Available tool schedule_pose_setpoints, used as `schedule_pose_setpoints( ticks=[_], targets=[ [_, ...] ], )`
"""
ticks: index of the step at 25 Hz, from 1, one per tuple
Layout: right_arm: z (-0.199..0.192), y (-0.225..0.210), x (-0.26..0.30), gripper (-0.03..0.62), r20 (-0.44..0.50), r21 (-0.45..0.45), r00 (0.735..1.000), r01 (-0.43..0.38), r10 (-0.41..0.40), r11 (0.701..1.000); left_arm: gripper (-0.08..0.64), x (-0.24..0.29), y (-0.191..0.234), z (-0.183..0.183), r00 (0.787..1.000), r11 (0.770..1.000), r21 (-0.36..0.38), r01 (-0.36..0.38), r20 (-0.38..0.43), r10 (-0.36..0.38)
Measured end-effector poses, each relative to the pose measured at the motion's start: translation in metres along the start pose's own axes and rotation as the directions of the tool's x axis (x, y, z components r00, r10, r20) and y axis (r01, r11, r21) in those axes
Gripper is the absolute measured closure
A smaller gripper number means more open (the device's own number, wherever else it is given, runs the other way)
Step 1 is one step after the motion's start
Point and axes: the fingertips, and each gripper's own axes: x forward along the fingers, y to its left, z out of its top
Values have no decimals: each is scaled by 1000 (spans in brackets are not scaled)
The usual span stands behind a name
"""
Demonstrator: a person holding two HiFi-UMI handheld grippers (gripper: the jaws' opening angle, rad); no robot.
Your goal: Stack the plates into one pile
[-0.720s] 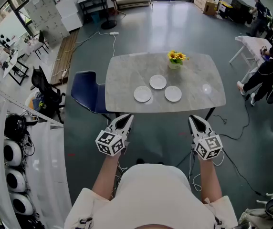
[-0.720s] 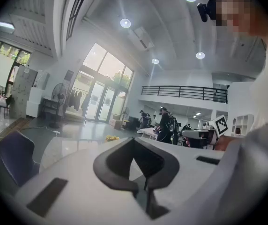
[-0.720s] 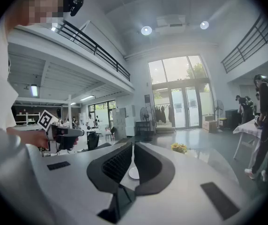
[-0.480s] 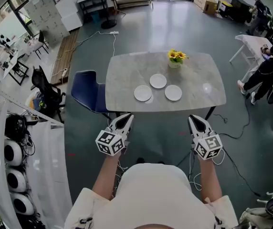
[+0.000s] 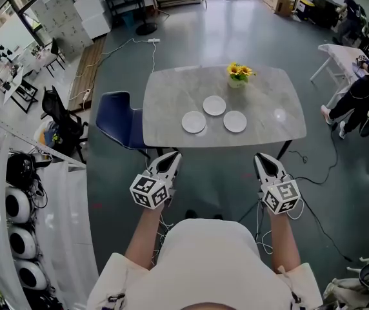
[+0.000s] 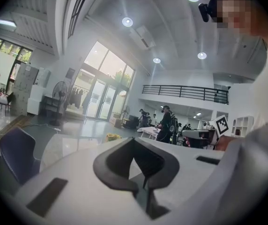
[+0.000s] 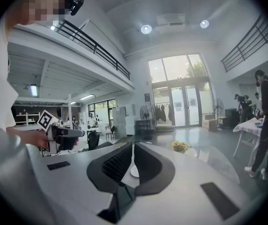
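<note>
grey polished floor fills a wide, high-windowed hall, where a pale marble table [image 5: 171,92] stands ahead of a person seen from above. three white plates lie unstacked on the tabletop. the left plate [image 5: 193,122] and the right plate [image 5: 235,121] sit nearer the person, and the middle plate [image 5: 214,105] lies a little farther back between them. they form a close triangle, and none touches another. a small pot of yellow flowers [image 5: 239,74] sits beyond them, near the table's far edge. a blue chair [image 5: 115,120] is drawn up at the table's left side. the person holds both tools short of the near edge, well apart from the plates. the left gripper [image 5: 171,157] and the right gripper [image 5: 263,158] both point forward toward the table, roughly level. each has its jaws pressed together tip to tip, with nothing gripped between them. at the far right of the hall, people in dark clothes [image 5: 365,89] stand beside a white folding table [image 5: 338,58].
</note>
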Motion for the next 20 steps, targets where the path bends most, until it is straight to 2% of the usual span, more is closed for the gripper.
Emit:
schedule_pose_setpoints(
  ticks=[11,15,20],
  targets=[
    [-7,12,8,551,0,12,1000,-5,5,1000,548,-4,12,-5,1000,1000,-5,4,7,-4],
    [-6,13,11,549,3,28,1000,12,-12,1000,492,-5,20,-5,1000,1000,-22,7,6,-7],
    [-7,12,17,485,-3,31,999,34,-34,999,488,-1,27,-7,1000,999,-33,24,-1,-24]
  ],
)
